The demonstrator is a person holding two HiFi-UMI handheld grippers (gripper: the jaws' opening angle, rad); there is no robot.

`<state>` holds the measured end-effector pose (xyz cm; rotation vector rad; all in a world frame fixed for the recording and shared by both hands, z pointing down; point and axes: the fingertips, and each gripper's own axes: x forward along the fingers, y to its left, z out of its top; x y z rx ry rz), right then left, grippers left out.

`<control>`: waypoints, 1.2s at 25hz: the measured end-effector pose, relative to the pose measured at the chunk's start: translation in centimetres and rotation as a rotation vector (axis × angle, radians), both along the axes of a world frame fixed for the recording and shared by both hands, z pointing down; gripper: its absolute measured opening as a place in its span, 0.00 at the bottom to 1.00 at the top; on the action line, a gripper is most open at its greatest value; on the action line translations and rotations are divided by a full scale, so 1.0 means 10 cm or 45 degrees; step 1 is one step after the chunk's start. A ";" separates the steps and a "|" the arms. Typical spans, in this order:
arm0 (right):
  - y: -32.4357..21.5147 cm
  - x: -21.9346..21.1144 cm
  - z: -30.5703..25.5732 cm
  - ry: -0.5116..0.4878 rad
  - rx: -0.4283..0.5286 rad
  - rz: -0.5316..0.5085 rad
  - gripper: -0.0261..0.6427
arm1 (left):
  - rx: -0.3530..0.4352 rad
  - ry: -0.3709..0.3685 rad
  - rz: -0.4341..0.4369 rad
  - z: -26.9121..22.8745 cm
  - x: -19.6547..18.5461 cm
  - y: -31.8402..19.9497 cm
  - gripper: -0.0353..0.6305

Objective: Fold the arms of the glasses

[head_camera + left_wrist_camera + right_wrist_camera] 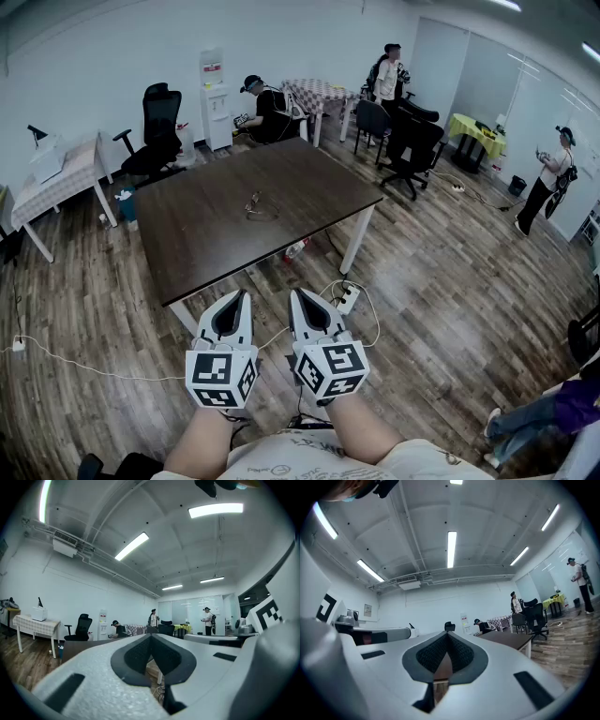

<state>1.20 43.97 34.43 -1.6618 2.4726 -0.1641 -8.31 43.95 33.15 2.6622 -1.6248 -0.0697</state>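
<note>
2 closed grippers (244, 296) (294, 294), 1 glasses (255, 204), 1 table (211, 239)

The surface (216, 220) was dark brown with white legs, and the floor (422, 281) was grey-brown wood grain. The left claw (245, 293) and right claw (293, 292) were white and dark grey, with black-and-white marker squares. A far right cloth (476, 129) was yellow-green.

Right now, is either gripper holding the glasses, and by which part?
Nothing is held. The left gripper and right gripper are both shut on nothing, short of the table, where the glasses lie untouched.
</note>
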 end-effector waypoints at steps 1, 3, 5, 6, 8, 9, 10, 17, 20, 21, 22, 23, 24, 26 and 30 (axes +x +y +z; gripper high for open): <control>-0.02 0.02 0.01 0.000 -0.004 0.001 0.06 | -0.006 0.002 0.003 0.01 0.03 -0.02 0.07; -0.06 0.08 0.03 0.002 -0.009 0.002 0.06 | -0.020 0.007 0.009 0.03 0.10 -0.06 0.07; -0.11 0.16 0.02 0.007 -0.011 0.000 0.06 | -0.036 0.016 0.011 0.05 0.18 -0.13 0.07; -0.14 0.21 0.02 0.008 -0.012 -0.002 0.06 | -0.043 0.022 0.010 0.05 0.23 -0.16 0.07; -0.19 0.29 0.02 0.002 -0.018 -0.009 0.06 | -0.045 0.026 0.007 0.04 0.33 -0.22 0.07; -0.22 0.33 0.03 -0.008 -0.023 -0.013 0.06 | -0.043 0.022 0.005 0.04 0.37 -0.25 0.07; -0.24 0.36 0.04 -0.019 -0.031 -0.019 0.06 | -0.043 0.018 0.003 0.04 0.41 -0.28 0.07; -0.37 0.64 0.10 -0.051 -0.036 -0.066 0.06 | -0.049 -0.002 -0.017 0.10 0.74 -0.42 0.07; -0.41 0.79 0.15 -0.047 -0.042 -0.069 0.06 | -0.046 -0.005 -0.021 0.11 0.90 -0.46 0.07; -0.43 0.82 0.17 -0.044 -0.048 -0.069 0.06 | -0.048 -0.006 -0.021 0.12 0.93 -0.47 0.07; -0.45 0.85 0.18 -0.043 -0.056 -0.068 0.06 | -0.052 -0.009 -0.019 0.13 0.97 -0.49 0.07; -0.47 0.87 0.19 -0.044 -0.062 -0.067 0.06 | -0.058 -0.013 -0.016 0.14 1.00 -0.51 0.07; -0.48 0.90 0.19 -0.043 -0.068 -0.068 0.06 | -0.064 -0.015 -0.013 0.15 1.03 -0.52 0.07; -0.49 0.94 0.20 -0.038 -0.075 -0.066 0.06 | -0.078 -0.009 -0.006 0.17 1.08 -0.56 0.07; -0.51 0.98 0.26 -0.044 -0.084 -0.048 0.06 | -0.100 0.014 0.020 0.23 1.14 -0.62 0.07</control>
